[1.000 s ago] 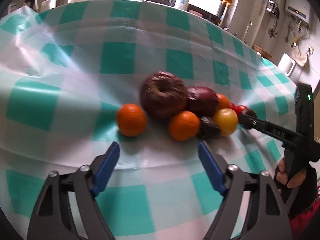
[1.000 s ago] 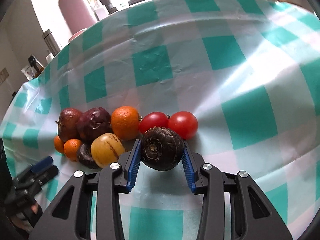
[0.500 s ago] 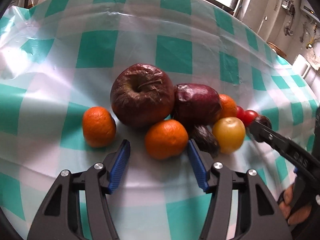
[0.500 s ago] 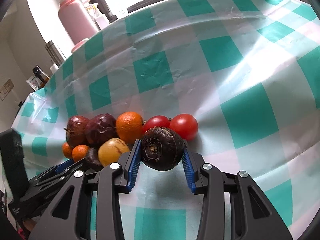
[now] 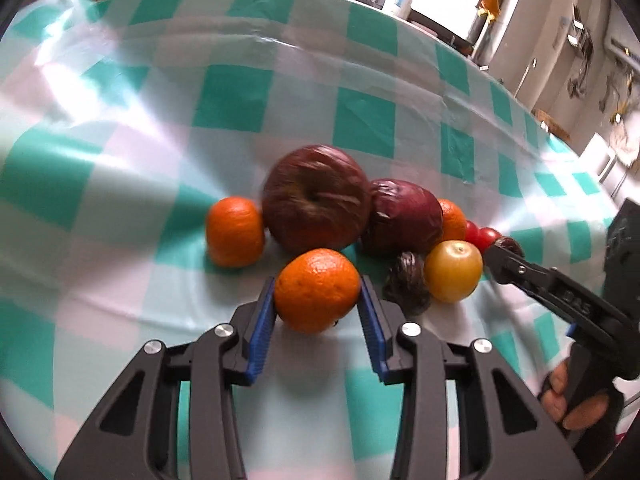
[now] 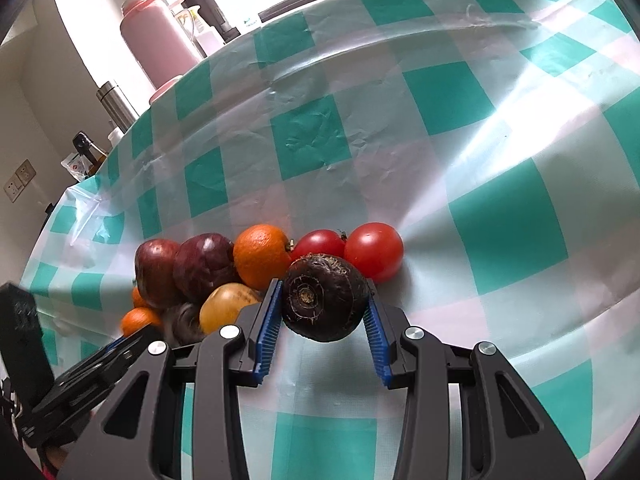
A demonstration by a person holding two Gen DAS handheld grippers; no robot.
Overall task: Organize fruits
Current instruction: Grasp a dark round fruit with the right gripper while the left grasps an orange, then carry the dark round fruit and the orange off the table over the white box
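L gripper point(image 5: 318, 300) clamped on mandarin point(image 5: 317, 290), R gripper point(image 6: 322, 312) clamped on dark round fruit point(image 6: 325, 297)

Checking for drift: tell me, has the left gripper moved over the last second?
Yes. The left gripper advanced toward the fruit pile and closed its fingers around the front orange, near the wrinkled apple.
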